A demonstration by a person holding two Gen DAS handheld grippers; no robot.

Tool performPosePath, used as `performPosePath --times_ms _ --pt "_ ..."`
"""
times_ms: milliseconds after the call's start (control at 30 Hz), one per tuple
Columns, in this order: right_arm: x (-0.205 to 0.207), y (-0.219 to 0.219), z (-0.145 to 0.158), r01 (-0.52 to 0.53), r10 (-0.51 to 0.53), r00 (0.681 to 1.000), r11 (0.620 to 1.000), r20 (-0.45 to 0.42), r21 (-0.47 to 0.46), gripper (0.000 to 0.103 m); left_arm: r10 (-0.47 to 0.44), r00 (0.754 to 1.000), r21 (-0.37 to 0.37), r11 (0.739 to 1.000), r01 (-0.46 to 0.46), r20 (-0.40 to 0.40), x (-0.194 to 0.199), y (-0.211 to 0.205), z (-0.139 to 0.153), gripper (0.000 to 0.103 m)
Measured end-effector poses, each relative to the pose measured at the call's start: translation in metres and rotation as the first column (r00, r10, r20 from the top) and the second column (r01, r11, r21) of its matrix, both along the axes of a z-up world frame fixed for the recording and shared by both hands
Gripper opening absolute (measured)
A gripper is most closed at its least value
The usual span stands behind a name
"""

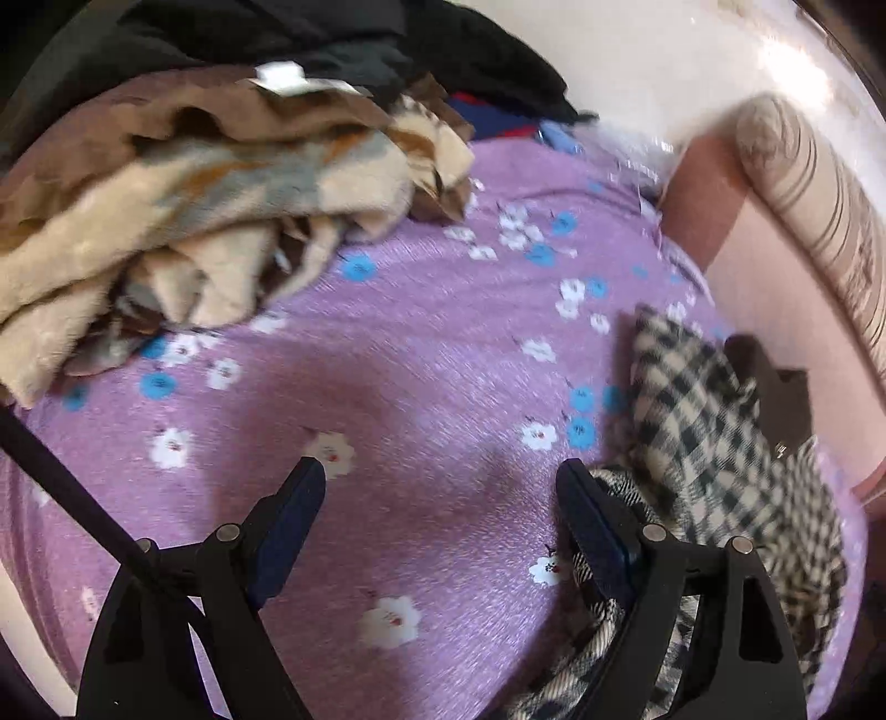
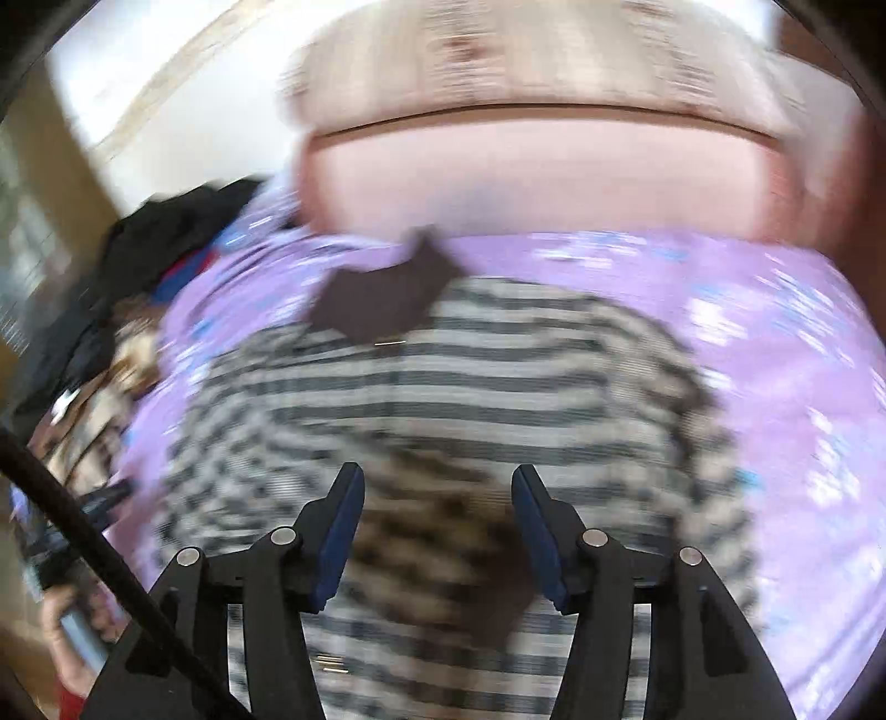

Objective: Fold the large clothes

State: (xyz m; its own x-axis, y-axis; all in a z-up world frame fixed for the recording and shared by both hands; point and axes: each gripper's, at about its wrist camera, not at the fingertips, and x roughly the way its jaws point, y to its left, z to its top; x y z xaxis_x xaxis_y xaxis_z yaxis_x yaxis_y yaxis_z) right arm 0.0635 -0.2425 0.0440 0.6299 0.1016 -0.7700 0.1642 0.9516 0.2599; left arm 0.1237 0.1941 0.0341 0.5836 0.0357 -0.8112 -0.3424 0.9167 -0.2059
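A black-and-cream checked garment (image 1: 714,443) with a dark brown collar (image 2: 387,299) lies on the purple flowered bed sheet (image 1: 421,343). In the left wrist view it lies bunched at the right, partly under my right finger. My left gripper (image 1: 440,476) is open and empty, above bare sheet just left of the garment. In the right wrist view, which is blurred, the garment (image 2: 443,387) spreads across the middle. My right gripper (image 2: 437,487) is open and empty, above the garment's near part.
A crumpled beige and brown blanket (image 1: 210,221) lies at the far left of the bed, with dark clothes (image 1: 332,39) piled behind it. A pink headboard (image 2: 531,171) with a striped top stands along the bed's far side.
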Motion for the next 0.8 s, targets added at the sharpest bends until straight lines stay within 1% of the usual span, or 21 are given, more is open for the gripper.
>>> performPosePath --times_ms 33,100,200,267,300,333,367,400,433,467,533,567,633,700,767,800 --pt "-0.007 -0.014 -0.008 0.034 -0.034 0.999 0.999 -0.013 0.001 0.064 0.004 1.000 -0.003 1.000 -0.004 0.010 -0.004 0.002 0.004 0.085" --pt "-0.013 -0.027 -0.024 0.049 -0.048 0.998 0.999 -0.042 0.014 0.064 0.003 1.000 -0.020 1.000 -0.003 0.029 -0.012 0.005 0.010 0.085" --pt "-0.014 -0.024 -0.052 0.034 -0.030 0.996 0.998 -0.088 0.046 0.065 -0.027 0.999 -0.034 0.999 0.029 0.046 -0.020 0.000 0.015 0.085" --pt "-0.009 -0.018 -0.072 0.023 -0.016 0.992 0.998 -0.127 0.057 0.066 -0.065 0.996 -0.023 0.998 0.066 0.054 -0.022 -0.010 0.017 0.085" --pt "-0.006 -0.013 -0.082 0.019 -0.012 0.988 0.999 -0.157 0.046 0.066 -0.084 0.995 -0.014 0.996 0.085 0.055 -0.022 -0.015 0.017 0.085" --pt "-0.003 -0.008 -0.091 0.011 -0.003 0.984 0.999 -0.180 0.040 0.055 -0.103 0.993 -0.006 0.995 0.103 0.054 -0.023 -0.020 0.017 0.085" --pt "-0.001 -0.004 -0.093 -0.007 0.015 0.982 0.999 -0.186 0.042 0.035 -0.121 0.991 0.002 0.993 0.121 0.055 -0.023 -0.024 0.017 0.085" --pt "-0.001 -0.002 -0.092 -0.031 0.039 0.983 0.998 -0.181 0.049 0.005 -0.134 0.989 0.011 0.991 0.133 0.057 -0.023 -0.028 0.016 0.085" --pt "-0.001 -0.003 -0.084 -0.040 0.050 0.985 0.997 -0.166 0.060 0.004 -0.143 0.988 0.022 0.990 0.142 0.058 -0.023 -0.031 0.016 0.085" --pt "-0.002 -0.006 -0.073 -0.039 0.046 0.990 0.998 -0.134 0.050 0.004 -0.152 0.987 0.036 0.988 0.150 0.060 -0.024 -0.035 0.016 0.085" --pt "-0.003 -0.019 -0.051 0.001 -0.002 0.996 1.000 -0.091 -0.015 0.004 -0.163 0.985 0.044 0.986 0.161 0.059 -0.023 -0.038 0.016 0.085" --pt "-0.002 -0.028 -0.045 0.027 -0.030 0.996 0.999 -0.087 -0.033 0.004 -0.169 0.984 0.048 0.985 0.167 0.054 -0.023 -0.041 0.016 0.085" --pt "0.001 -0.047 -0.039 0.102 -0.111 0.989 0.990 -0.095 -0.097 0.004 -0.176 0.983 0.061 0.983 0.173 0.042 -0.021 -0.043 0.014 0.085" --pt "0.006 -0.062 -0.043 0.158 -0.180 0.976 0.973 -0.123 -0.166 0.004 -0.185 0.982 0.080 0.980 0.183 0.024 -0.019 -0.047 0.009 0.085" --pt "0.011 -0.070 -0.050 0.161 -0.196 0.966 0.966 -0.171 -0.200 0.005 -0.192 0.981 0.083 0.978 0.191 0.006 -0.018 -0.048 0.006 0.085" --pt "0.009 -0.073 -0.050 0.161 -0.198 0.964 0.965 -0.175 -0.208 0.006 -0.190 0.982 0.080 0.979 0.190 0.002 -0.018 -0.048 0.004 0.085"
